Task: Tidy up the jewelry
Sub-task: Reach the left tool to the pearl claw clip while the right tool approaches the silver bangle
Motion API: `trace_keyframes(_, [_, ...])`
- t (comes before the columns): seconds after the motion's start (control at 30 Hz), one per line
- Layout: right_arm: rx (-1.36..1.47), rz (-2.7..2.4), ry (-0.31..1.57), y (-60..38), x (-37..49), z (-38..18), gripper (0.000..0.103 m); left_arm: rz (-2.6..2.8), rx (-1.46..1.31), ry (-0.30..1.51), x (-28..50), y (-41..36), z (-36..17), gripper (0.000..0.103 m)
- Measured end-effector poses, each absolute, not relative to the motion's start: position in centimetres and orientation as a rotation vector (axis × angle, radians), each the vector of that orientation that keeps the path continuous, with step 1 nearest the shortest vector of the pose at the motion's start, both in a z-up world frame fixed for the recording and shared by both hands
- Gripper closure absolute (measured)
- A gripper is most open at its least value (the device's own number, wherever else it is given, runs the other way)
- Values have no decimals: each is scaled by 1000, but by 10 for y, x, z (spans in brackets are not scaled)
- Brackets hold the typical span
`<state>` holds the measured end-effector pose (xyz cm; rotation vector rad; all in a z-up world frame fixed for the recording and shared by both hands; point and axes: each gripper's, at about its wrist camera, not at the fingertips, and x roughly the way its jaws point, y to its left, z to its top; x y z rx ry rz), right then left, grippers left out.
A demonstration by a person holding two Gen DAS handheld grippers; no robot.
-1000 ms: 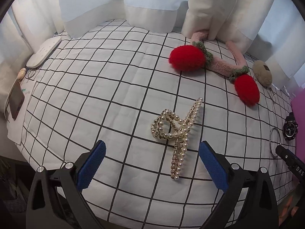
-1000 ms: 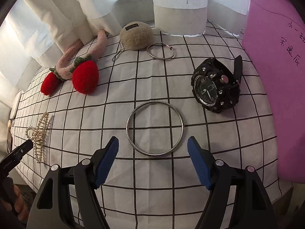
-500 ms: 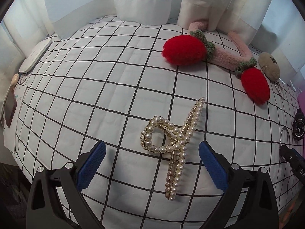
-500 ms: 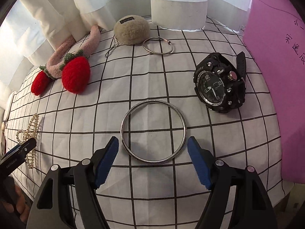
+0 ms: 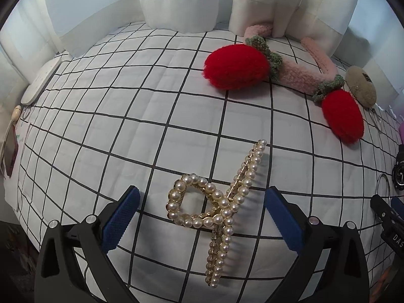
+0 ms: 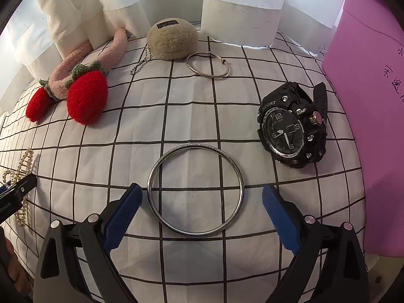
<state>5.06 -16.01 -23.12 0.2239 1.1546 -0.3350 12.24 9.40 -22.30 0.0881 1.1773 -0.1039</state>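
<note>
A pearl hair claw (image 5: 222,197) lies on the checked cloth between the blue pads of my open left gripper (image 5: 202,217); it touches neither pad. It also shows at the left edge of the right wrist view (image 6: 17,174). A large silver bangle (image 6: 195,189) lies flat between the pads of my open right gripper (image 6: 200,216), empty. A black sport watch (image 6: 293,131) sits to its right. A thinner silver bangle (image 6: 207,64) lies farther back.
A pink headband with red plush strawberries (image 5: 285,73) (image 6: 85,96) and a beige plush keychain (image 6: 173,39) lie at the back. A purple box (image 6: 373,101) stands at the right. White curtains (image 5: 176,0) hang behind the table; a white device (image 5: 38,80) lies far left.
Both grippers have moved forward and lower. The pearl claw and the large bangle now sit closer, between the pads. Both grippers stay open.
</note>
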Motion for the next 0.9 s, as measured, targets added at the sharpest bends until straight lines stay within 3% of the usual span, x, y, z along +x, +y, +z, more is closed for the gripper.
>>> trace_keyframes(0.9, [224, -333, 1141, -159, 46, -233, 10, -98, 65, 1173, 124, 94, -224, 6])
